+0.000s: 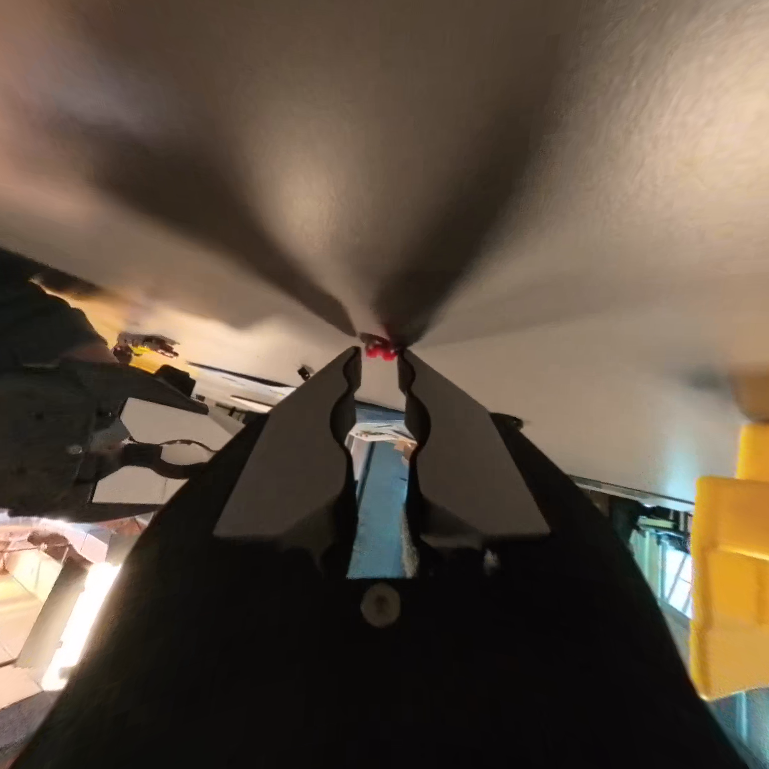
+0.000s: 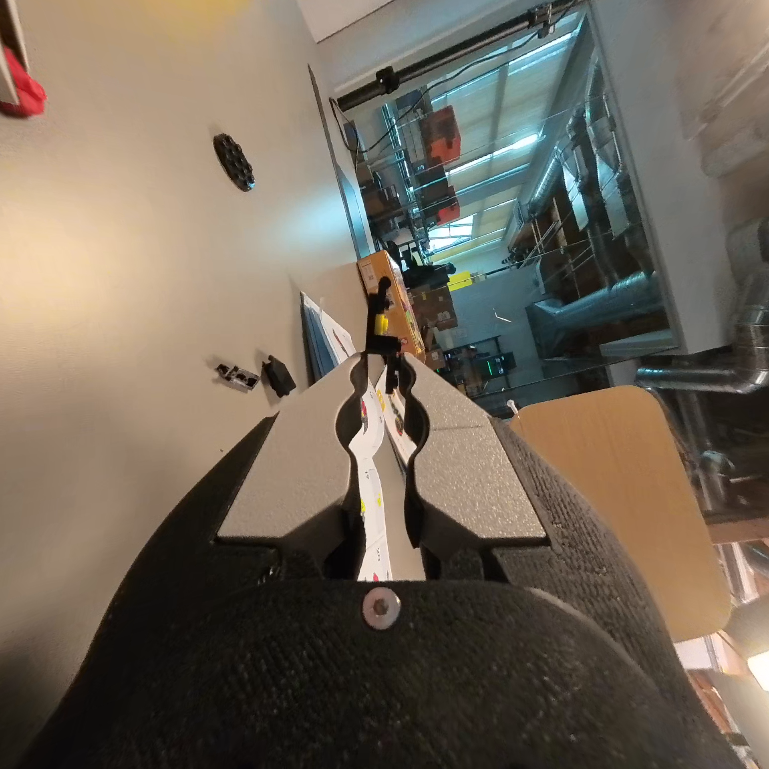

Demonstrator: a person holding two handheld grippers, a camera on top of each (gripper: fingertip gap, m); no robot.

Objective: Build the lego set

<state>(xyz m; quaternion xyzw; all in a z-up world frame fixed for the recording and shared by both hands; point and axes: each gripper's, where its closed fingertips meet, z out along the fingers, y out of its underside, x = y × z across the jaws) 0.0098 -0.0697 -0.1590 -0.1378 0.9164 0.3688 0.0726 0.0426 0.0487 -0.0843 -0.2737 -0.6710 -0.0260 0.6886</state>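
In the left wrist view my left gripper presses its tips onto the white table, closed around a small red lego piece. The picture is motion-blurred. My right gripper is shut on a black lego assembly with a yellow part and holds it up above the table. That gripper also shows at the far left of the left wrist view, with the black and yellow assembly at its tips.
On the table lie a round black studded piece, a small grey piece, a black piece and a red item. An instruction booklet and a yellow box lie behind. A blurred yellow object is at right. About 15 centimetres separates my left fingertips from my right.
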